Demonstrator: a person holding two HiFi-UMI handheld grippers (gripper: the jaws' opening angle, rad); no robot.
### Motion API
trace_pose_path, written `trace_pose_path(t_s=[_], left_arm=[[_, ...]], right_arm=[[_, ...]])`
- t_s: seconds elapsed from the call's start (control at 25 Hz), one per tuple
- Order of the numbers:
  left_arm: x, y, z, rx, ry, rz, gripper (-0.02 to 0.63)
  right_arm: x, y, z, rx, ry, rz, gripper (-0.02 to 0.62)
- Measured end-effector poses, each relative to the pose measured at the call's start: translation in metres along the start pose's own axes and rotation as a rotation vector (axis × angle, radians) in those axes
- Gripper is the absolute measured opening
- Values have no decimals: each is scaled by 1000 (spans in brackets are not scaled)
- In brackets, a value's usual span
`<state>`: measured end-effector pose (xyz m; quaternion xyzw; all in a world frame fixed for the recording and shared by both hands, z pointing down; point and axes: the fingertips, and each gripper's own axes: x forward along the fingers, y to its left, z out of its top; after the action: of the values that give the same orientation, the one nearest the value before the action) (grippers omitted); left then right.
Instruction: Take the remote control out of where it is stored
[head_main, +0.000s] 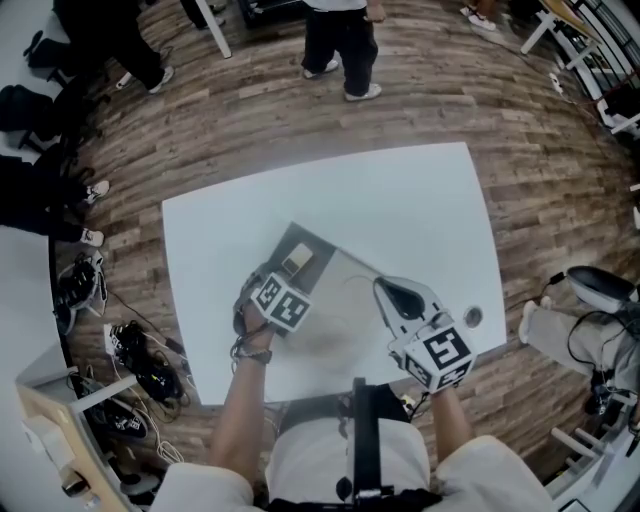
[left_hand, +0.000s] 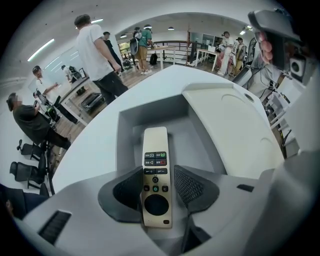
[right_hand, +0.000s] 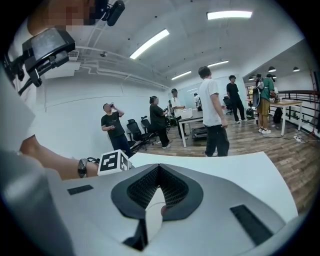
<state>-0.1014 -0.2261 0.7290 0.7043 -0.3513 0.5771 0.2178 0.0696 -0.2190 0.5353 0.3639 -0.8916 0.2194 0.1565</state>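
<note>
A cream remote control with dark buttons lies lengthwise in an open grey box on the white table. Its near end sits between the jaws of my left gripper, which stand open on either side of it, with a thin gap showing on the right. In the head view the remote shows in the box just ahead of the left gripper. A white lid lies to the box's right. My right gripper is shut on the lid's thin white edge, right of the box.
The white table stands on a wood floor. A small round object lies near the table's right edge. A person stands beyond the far edge, others further off. Cables and shoes lie on the floor at the left.
</note>
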Motion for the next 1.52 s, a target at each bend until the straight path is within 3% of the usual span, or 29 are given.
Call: trace_pose_path(t_s=[0.36, 0.64, 0.88, 1.36, 1.52], left_arm=[[1, 0, -2, 11, 21, 16, 183], [-5, -11, -4, -21, 5, -76, 183], [-2, -5, -2, -54, -19, -29, 183], [4, -9, -5, -58, 11, -39, 183], [5, -6, -2, -66, -19, -28, 183]], right_arm=[[-4, -2, -4, 2, 7, -1, -2], [-7, -4, -6, 7, 2, -7, -2], [-8, -5, -5, 6, 2, -16, -2], [-11, -8, -11, 10, 12, -20, -2], [-10, -6, -10, 10, 12, -19, -2]])
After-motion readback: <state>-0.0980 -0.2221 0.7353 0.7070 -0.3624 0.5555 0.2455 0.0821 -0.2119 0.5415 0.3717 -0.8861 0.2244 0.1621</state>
